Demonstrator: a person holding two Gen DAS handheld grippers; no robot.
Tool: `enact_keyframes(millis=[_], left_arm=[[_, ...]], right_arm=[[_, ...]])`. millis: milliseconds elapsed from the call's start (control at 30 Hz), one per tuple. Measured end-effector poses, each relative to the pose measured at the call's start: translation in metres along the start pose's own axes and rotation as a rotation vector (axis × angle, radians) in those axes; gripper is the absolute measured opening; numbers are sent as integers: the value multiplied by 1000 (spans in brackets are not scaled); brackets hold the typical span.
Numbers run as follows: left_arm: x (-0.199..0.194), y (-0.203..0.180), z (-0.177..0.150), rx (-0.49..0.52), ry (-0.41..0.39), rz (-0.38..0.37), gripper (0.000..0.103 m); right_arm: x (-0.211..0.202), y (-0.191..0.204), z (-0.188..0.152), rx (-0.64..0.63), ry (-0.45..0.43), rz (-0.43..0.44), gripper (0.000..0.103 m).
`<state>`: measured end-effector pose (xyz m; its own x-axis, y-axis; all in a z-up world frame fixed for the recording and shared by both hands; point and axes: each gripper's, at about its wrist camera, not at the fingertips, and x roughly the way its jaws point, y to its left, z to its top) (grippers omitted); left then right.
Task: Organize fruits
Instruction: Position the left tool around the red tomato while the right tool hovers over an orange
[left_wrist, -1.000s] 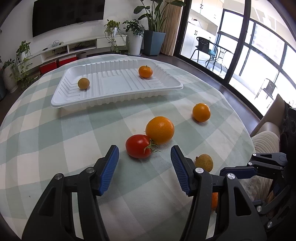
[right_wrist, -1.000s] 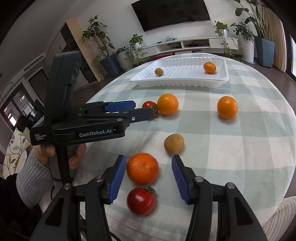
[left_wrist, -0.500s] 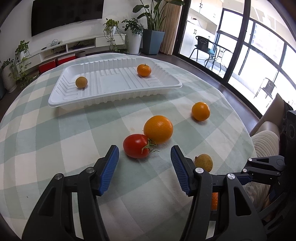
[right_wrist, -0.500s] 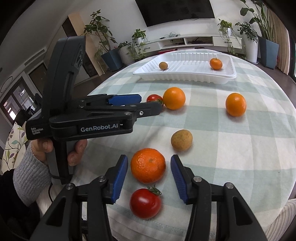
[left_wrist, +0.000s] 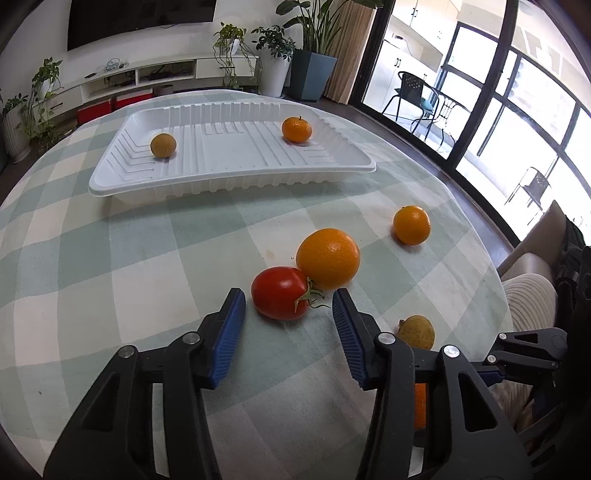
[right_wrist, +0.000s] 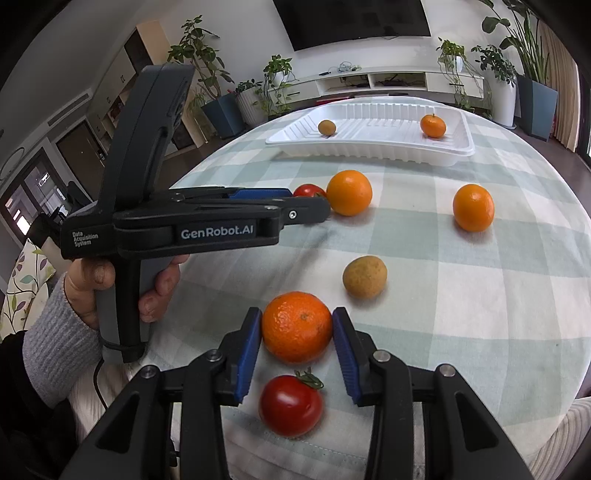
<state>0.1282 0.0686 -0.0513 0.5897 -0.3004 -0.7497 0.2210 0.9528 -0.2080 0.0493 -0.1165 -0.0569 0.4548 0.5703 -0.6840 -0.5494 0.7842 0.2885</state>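
My right gripper (right_wrist: 297, 332) is shut on a rough orange mandarin (right_wrist: 297, 326) near the table's front edge, both blue pads touching its sides. A red tomato (right_wrist: 290, 404) lies just below it between the arms. My left gripper (left_wrist: 288, 325) is open, its pads on either side of a second red tomato (left_wrist: 280, 292) that touches a large orange (left_wrist: 328, 263). The left gripper also shows in the right wrist view (right_wrist: 306, 210). A white tray (left_wrist: 236, 181) at the far side holds a small brownish fruit (left_wrist: 163, 145) and a mandarin (left_wrist: 296, 129).
A loose orange (left_wrist: 411, 225) and a brownish-yellow fruit (left_wrist: 415, 331) lie on the checked tablecloth (left_wrist: 110, 258) to the right. The round table's edge curves close at right and front. A cushion (left_wrist: 528, 302) sits beyond the right edge.
My right gripper has closed in from open until its pads touch the rough mandarin. My left gripper has moved forward around the tomato, still open.
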Motion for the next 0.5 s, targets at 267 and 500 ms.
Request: enact_keyframes(millis=[267,500], left_arm=[[6,5,2,-21,13,-20,36],[5,11,3,-52,8,-43,34]], right_arm=[[0,0,0,5,0,4,42],[-1,-2,0,15,-2,13,42]])
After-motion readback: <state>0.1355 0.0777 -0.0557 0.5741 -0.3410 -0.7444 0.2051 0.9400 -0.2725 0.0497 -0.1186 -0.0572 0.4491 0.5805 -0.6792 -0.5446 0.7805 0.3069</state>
